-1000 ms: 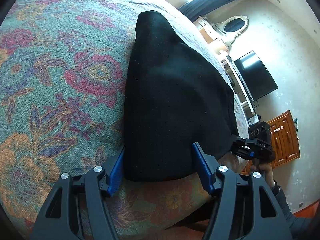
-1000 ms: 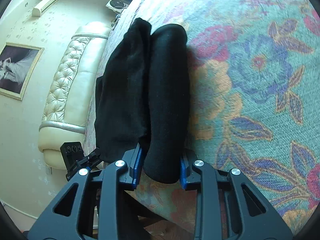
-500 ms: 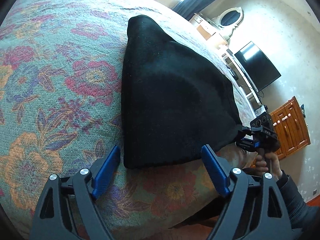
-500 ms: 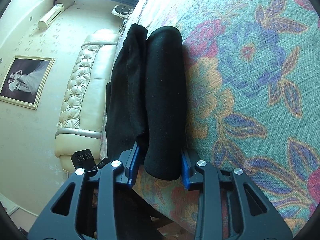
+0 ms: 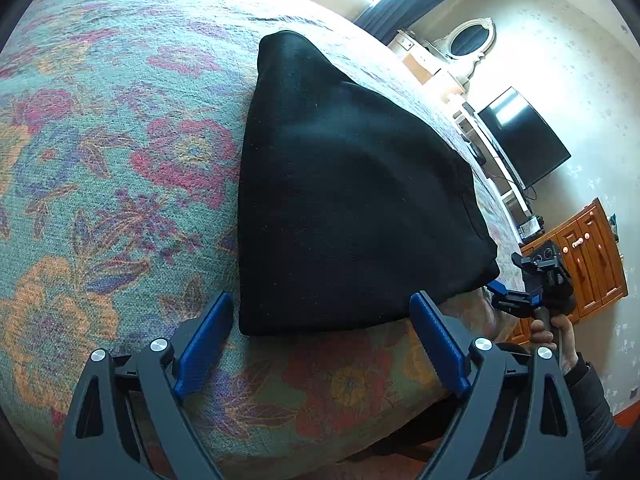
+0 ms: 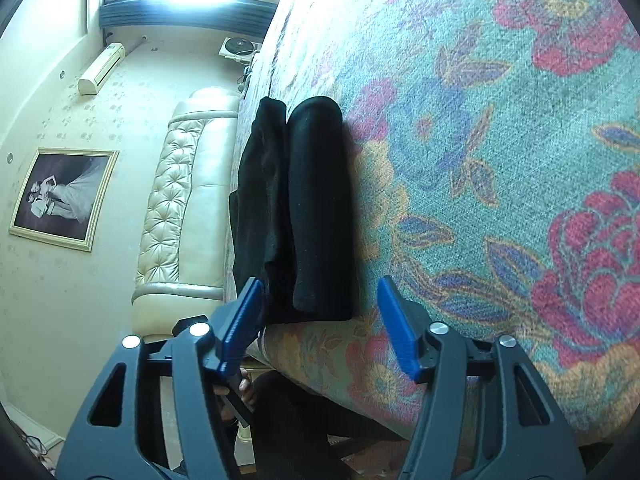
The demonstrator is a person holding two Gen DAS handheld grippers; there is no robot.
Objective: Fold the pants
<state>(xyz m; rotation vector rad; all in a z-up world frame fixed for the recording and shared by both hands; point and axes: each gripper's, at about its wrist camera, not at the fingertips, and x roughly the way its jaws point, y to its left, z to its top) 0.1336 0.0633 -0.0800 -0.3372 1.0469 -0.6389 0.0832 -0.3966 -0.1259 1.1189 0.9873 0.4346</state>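
Lying: folded black pants [image 5: 352,200] on the bed [image 5: 100,200], near edge just ahead of both.
Left hand-held gripper [image 5: 320,316]: jaws opening, nothing pinched.
Right hand-held gripper [image 6: 320,300]: jaws opening, straddling the corner.
Long axis: running away from them.

The folded pants [image 5: 352,200] take up the bed's near edge; flowered bedspread [image 5: 100,168] lies bare beside and beyond them. The left gripper [image 5: 322,312], jaws opening, frames their near edge without touching; the right gripper [image 6: 320,300], also opening, flanks their end.
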